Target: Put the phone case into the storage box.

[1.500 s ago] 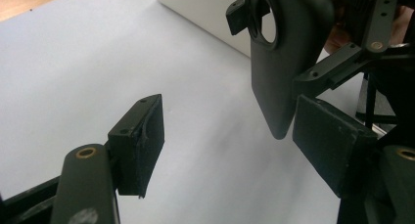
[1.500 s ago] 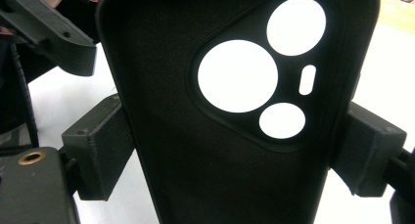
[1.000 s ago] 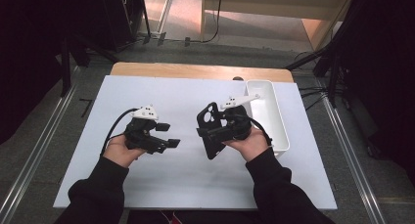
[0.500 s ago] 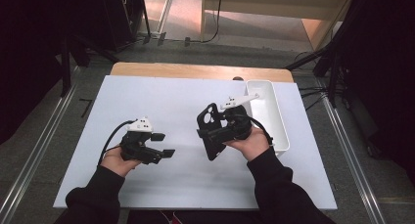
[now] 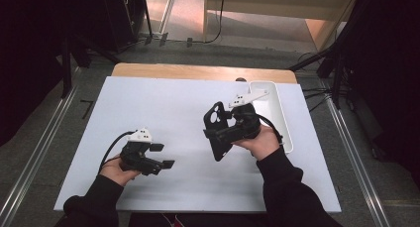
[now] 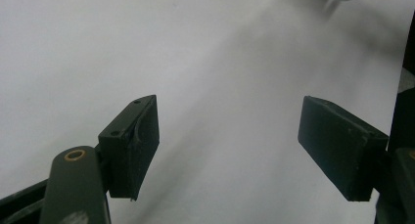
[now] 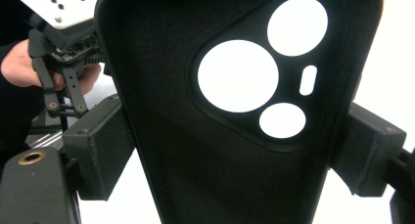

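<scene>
The black soft-plastic phone case, with its block of round camera cut-outs, sits clamped across its width in your right tool; in the right gripper view both pads press flat on its two long edges, and the hollow inner face looks back at you. In the high view you hold the case on edge above the worktop, a little to the 3 o'clock side of centre, cut-out end toward 12 o'clock and the other end dipping toward 6 o'clock. Your right hand wraps the tool body just at 3 o'clock of the case.

At 3 o'clock of that hand, along the worktop's right edge, lies a long white plastic tray; the tool's grey three-cornered plate overlaps its far end in this view.

Your left tool is at 9 o'clock of the case, well apart from it and low over the worktop near its 6 o'clock edge. Its jaws have just been opening and stand released, with nothing between them; the left gripper view shows bare surface between the pads. Your left hand grips it from behind.

The worktop is a white sheet with a strip of light wood showing along its 12 o'clock edge.
</scene>
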`<move>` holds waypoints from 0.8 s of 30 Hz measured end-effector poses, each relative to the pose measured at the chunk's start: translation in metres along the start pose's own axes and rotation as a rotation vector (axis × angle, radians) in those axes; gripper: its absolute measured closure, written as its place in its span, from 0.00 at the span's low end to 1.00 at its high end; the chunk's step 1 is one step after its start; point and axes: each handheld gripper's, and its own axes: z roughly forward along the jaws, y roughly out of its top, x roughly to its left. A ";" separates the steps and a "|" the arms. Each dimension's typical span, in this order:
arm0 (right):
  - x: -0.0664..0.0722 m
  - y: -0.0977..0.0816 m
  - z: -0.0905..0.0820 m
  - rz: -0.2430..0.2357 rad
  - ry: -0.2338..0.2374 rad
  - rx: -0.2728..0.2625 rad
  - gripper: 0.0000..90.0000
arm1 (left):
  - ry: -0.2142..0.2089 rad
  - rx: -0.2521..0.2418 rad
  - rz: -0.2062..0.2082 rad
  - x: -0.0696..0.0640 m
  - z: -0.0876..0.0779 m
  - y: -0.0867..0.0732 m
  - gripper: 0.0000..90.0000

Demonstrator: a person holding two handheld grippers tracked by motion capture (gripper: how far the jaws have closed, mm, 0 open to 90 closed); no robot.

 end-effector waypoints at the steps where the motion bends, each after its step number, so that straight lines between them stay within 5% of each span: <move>1: 0.000 0.001 -0.001 -0.001 0.002 -0.001 0.13 | 0.002 -0.003 0.001 0.000 -0.001 -0.001 0.26; 24: -0.012 0.018 -0.037 -0.005 -0.013 -0.025 0.13 | 0.009 0.003 -0.039 0.002 -0.011 -0.013 0.26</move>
